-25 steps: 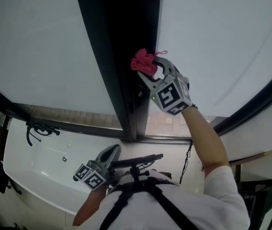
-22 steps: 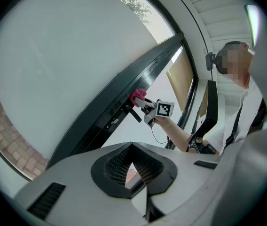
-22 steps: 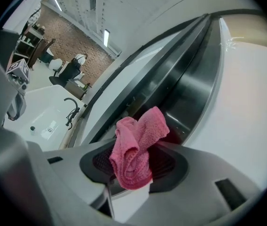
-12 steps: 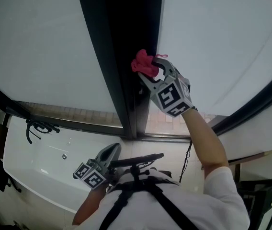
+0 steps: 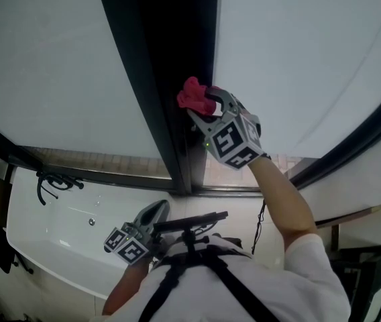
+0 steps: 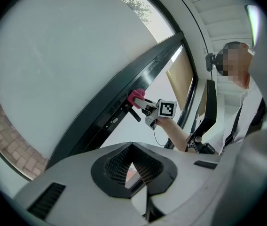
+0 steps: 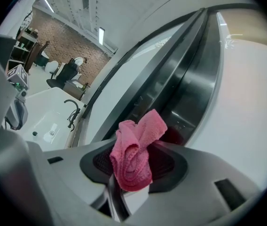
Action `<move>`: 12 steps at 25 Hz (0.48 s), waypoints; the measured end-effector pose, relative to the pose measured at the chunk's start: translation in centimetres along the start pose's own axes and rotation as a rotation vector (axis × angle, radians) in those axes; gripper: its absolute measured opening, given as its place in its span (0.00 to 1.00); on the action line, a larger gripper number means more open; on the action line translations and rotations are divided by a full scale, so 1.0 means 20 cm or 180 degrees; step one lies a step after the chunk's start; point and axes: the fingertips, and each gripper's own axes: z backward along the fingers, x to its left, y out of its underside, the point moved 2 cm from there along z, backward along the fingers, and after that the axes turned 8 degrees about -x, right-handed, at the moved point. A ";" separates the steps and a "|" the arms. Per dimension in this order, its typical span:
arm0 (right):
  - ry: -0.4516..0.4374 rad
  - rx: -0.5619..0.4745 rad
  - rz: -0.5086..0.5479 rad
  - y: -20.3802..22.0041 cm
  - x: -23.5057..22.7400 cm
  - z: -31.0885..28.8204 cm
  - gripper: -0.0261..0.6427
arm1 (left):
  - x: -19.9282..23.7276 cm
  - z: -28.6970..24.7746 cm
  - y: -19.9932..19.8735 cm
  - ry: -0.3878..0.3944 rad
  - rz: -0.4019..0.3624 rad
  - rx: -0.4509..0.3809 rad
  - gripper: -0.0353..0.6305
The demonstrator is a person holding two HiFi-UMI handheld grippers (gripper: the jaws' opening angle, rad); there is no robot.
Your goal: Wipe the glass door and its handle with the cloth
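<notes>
My right gripper is raised and shut on a crumpled pink cloth. The cloth presses against the dark vertical door frame, between two frosted glass panes. In the right gripper view the cloth bulges out of the jaws in front of the frame's dark channel. The left gripper view shows a short black handle on the frame, just below the cloth. My left gripper hangs low by my chest, shut on nothing.
A white basin with a black faucet lies at the lower left, under the left pane. A brick strip runs along the bottom of the glass. A black chest rig sits beside the left gripper.
The right gripper and cloth have shifted slightly left and down along the dark frame. The left gripper has stayed where it was.
</notes>
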 end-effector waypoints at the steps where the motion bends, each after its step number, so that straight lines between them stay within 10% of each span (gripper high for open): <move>1: -0.0023 0.0033 0.0004 0.01 0.00 0.00 0.30 | 0.00 0.00 0.00 0.0007 0.0003 0.0005 0.06; 12: -0.0086 0.0152 -0.0173 0.13 0.03 0.02 0.30 | -0.02 -0.02 0.02 0.0045 0.0011 0.0047 0.06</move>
